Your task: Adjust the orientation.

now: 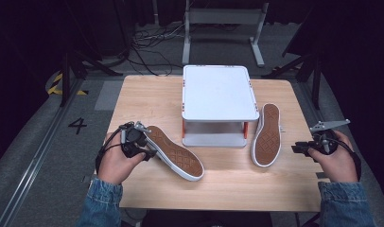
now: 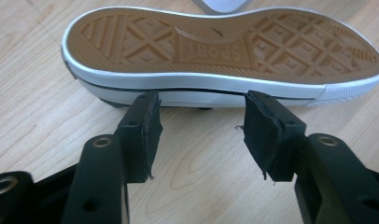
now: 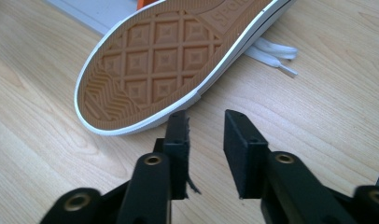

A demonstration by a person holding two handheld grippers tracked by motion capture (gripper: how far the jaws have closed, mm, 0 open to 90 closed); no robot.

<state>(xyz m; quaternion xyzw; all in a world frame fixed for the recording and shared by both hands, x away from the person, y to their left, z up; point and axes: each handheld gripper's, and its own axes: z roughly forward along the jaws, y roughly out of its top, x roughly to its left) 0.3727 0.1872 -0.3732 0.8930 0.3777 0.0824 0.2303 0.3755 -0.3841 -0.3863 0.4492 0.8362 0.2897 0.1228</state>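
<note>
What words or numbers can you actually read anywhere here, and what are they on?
"SPORT": moulded into the middle of the brown sole of the left shoe, upside down in the left gripper view.
"SPOR…": same moulding on the sole of the right shoe, cut off by the edge of the right gripper view.
"4": dark figure on the grey floor left of the table.
The white stand bears no readable text.

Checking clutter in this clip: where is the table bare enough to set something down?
Bare: the table left of the white stand, the strip right of it, and the front edge below both shoes. Crowded: between the left shoe, the stand's front and the right shoe.
</note>
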